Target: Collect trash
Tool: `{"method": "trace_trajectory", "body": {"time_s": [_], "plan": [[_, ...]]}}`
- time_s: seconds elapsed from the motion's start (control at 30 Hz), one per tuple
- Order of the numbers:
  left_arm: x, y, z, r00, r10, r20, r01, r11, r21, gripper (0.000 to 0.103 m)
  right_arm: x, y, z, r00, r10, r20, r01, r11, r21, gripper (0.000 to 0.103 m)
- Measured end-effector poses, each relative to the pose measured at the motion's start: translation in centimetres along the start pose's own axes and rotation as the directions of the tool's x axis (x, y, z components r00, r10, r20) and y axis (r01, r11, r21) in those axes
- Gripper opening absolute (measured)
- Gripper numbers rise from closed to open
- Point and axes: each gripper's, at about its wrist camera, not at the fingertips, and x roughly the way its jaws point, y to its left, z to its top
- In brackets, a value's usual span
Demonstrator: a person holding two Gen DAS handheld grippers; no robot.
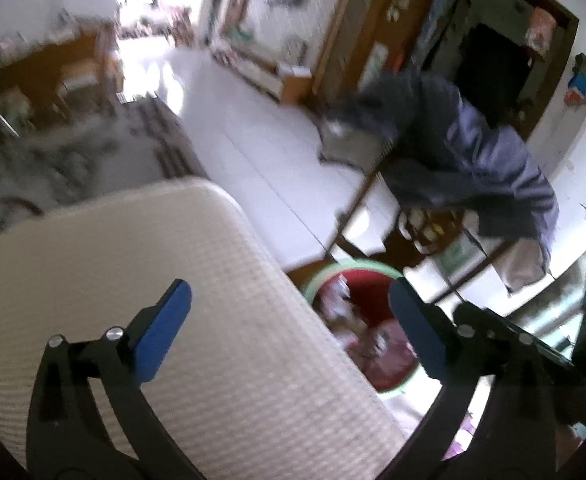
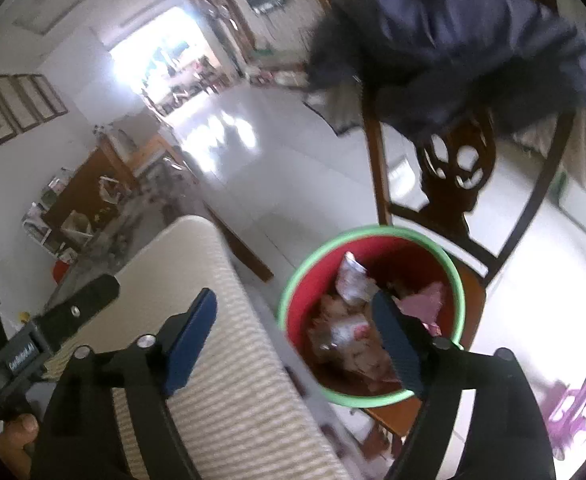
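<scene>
Two claws, both mine, both spread wide with nothing between the blue pads. My left gripper hangs over the corner of a table under a cream woven cloth. Just past my right gripper, below its right finger, stands the red bin with a green rim on a wooden chair; crumpled trash lies inside it.

a home: carved wooden chair, framed pictures.
</scene>
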Motion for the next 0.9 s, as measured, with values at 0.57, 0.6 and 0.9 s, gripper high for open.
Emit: {"method": "trace_trajectory", "body": {"time_s": [0.57, 0.6, 0.9], "plan": [[-18.5, 10.3, -0.2, 0.87, 0.262, 0.418, -0.282, 0.959, -0.013, 0.098, -8.8, 16.8, -4.5, 0.884, 0.042, 0.465, 0.076, 0.97, -0.232, 0.096], [-18.8, 10.5, -0.4, 0.868, 0.27, 0.417, -0.289, 0.957, -0.018, 0.098, -8.6, 17.1, -4.7, 0.891, 0.053, 0.451, 0.054, 0.973, -0.223, 0.096], [-20.9, 13.6, -1.8, 0.877, 0.288, 0.385, -0.282, 0.957, -0.075, 0.098, -9.5, 18.2, -7.1, 0.867, 0.019, 0.497, 0.06, 0.988, -0.142, 0.096]]}}
